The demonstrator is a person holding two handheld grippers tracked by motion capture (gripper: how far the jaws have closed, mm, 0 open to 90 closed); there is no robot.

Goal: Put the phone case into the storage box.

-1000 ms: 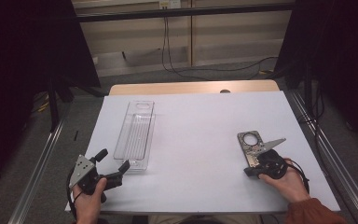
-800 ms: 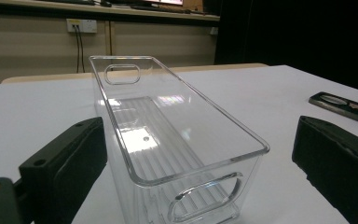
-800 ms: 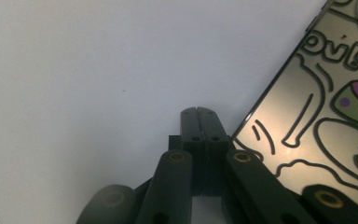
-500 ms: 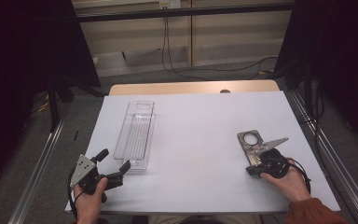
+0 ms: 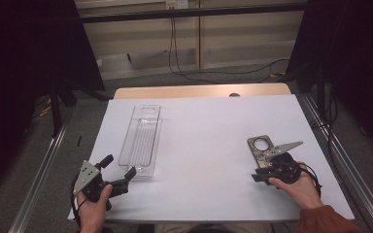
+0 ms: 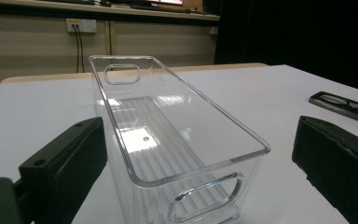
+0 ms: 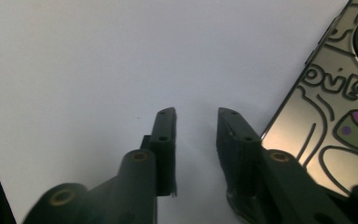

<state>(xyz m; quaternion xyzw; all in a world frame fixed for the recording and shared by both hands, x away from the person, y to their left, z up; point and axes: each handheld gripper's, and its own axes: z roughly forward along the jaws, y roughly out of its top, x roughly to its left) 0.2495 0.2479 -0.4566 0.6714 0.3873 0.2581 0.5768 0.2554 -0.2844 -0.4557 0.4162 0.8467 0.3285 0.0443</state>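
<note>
Opening a little, the right gripper has just parted its jaws after being shut; in the right gripper view there is a narrow gap between them with nothing in it, only bare white table. The phone case lies flat just beside that gripper, its cartoon print facing up, untouched. To me that reads as getting ready to pick the case up, so the work is hardly begun.

The left gripper stands wide open at the near end of the clear bin, jaws either side of its end wall and not pressing on it. It looks set to steady or hold the bin.

The bin sits upright on the left half of the table, well apart from the case. It is empty: ribbed floor and handle cut-outs show clean through.
</note>
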